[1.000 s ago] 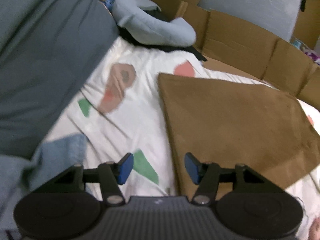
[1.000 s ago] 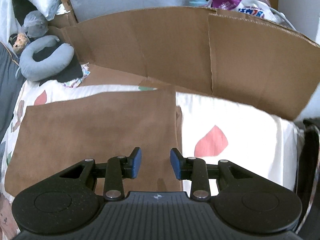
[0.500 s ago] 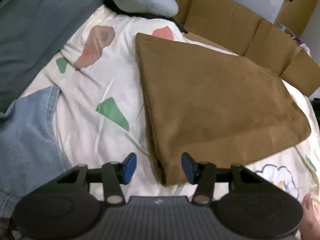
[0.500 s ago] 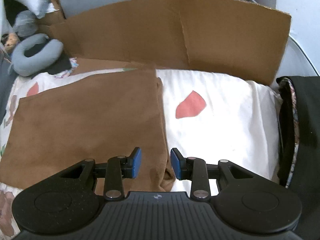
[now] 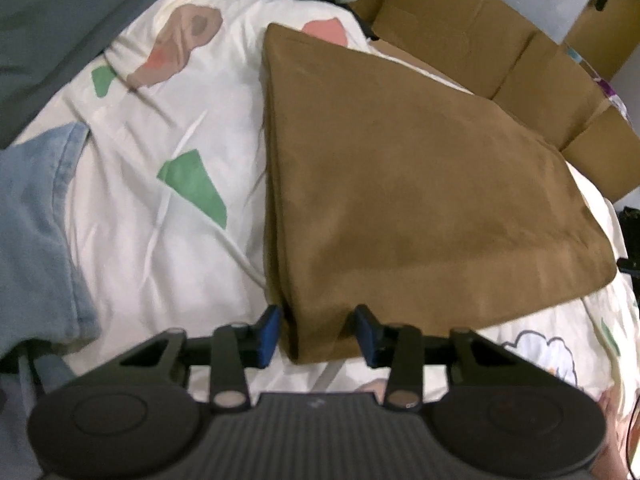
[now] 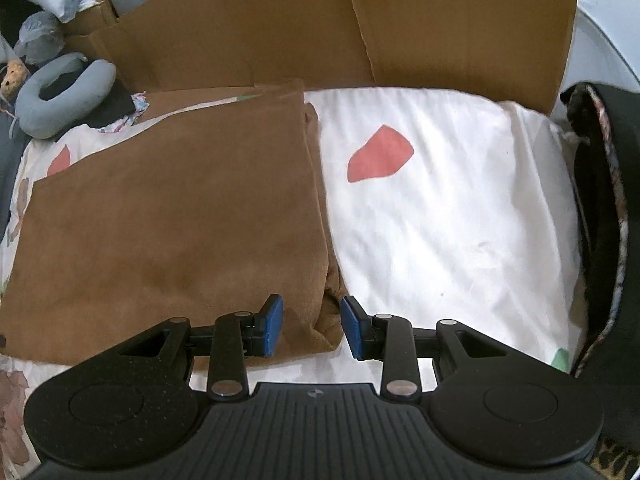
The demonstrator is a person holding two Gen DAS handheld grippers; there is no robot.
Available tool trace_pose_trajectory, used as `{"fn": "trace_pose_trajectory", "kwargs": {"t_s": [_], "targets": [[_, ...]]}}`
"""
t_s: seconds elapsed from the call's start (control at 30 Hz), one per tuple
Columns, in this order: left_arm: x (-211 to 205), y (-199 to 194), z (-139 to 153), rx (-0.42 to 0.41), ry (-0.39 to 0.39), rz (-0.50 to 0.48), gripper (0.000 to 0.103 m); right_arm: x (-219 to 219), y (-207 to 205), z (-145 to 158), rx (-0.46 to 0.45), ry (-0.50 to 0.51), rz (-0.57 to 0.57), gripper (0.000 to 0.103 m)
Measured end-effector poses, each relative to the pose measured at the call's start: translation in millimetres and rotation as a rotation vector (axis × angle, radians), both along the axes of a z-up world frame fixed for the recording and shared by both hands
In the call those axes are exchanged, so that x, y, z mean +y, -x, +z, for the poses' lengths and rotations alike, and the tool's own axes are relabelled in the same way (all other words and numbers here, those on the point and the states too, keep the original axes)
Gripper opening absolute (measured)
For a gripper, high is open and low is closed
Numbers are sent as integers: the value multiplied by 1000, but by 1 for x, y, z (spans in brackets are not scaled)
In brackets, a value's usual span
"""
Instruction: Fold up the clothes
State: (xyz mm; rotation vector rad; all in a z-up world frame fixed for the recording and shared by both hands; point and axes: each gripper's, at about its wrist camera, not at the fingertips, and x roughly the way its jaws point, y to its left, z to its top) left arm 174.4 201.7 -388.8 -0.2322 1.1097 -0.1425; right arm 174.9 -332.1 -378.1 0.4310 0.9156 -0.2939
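Bed as work surface, spread with a white patterned sheet [image 6: 440,208] and walled along the far side by flattened cardboard [image 6: 320,28], probably to keep things off the wall. Lying flat on the sheet, left of centre in the right wrist view: a folded brown garment [image 6: 168,208], already a neat rectangle of several layers, with edges stacked along its right side. Set aside at the margins, clear of the folding area: grey neck pillow [image 6: 60,96] at the far left, pale denim piece [image 5: 36,220] off the near left, something dark with a patterned trim [image 6: 600,200] at the right edge of the bed. Left gripper [image 5: 317,334] tilted down over the near left corner of the garment, jaws closing around that corner with the cloth between them, pads just beside the fabric but not visibly pinching it yet. Right gripper [image 6: 312,326] likewise angled down at the near right corner, jaws partly open, straddling the layered edge and gripping nothing so far. One corner per gripper, evidently so as to lift the near edge evenly and carry it toward the far edge for one more fold, or else to move the whole stack without spilling layers. Worth biting deep enough to catch every layer; otherwise likely to peel off only the top one.
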Motion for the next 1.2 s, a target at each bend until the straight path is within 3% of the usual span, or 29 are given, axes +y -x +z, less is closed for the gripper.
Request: {"fn": "trace_pose_trajectory", "kwargs": {"t_s": [0.17, 0.47, 0.53, 0.57, 0.6, 0.63, 0.67, 0.7, 0.9, 1.1, 1.2], "targets": [[2, 2, -3, 12, 22, 15, 27, -4, -6, -11, -25, -29, -11, 39], [11, -1, -13, 18, 101, 51, 28, -18, -31, -23, -83, -108, 3, 39], [14, 0, -14, 17, 129, 65, 19, -17, -31, -23, -89, -121, 20, 39], [16, -1, -14, 19, 135, 69, 13, -17, -31, -23, -90, -130, 27, 37], [17, -1, -13, 20, 135, 69, 5, -17, -30, -23, -88, -139, 32, 29], [18, 0, -13, 20, 137, 68, 4, -18, -29, -23, -84, -144, 35, 23], [19, 0, -12, 19, 139, 68, 3, -20, -28, -23, -80, -147, 38, 9], [20, 1, -11, 16, 136, 68, 3, -21, -27, -22, -77, -146, 40, 5], [21, -1, -6, 26, 92, 77, 2, -22, -30, -11, -8, -43, 78, 0], [12, -8, -18, 82, 42, 47, 3, -16, -41, -23, 112, 58, 92, 3], [5, -12, -15, 87, 3, 14, 8, -22, -37, -25, 93, 31, 44, 8]]}}
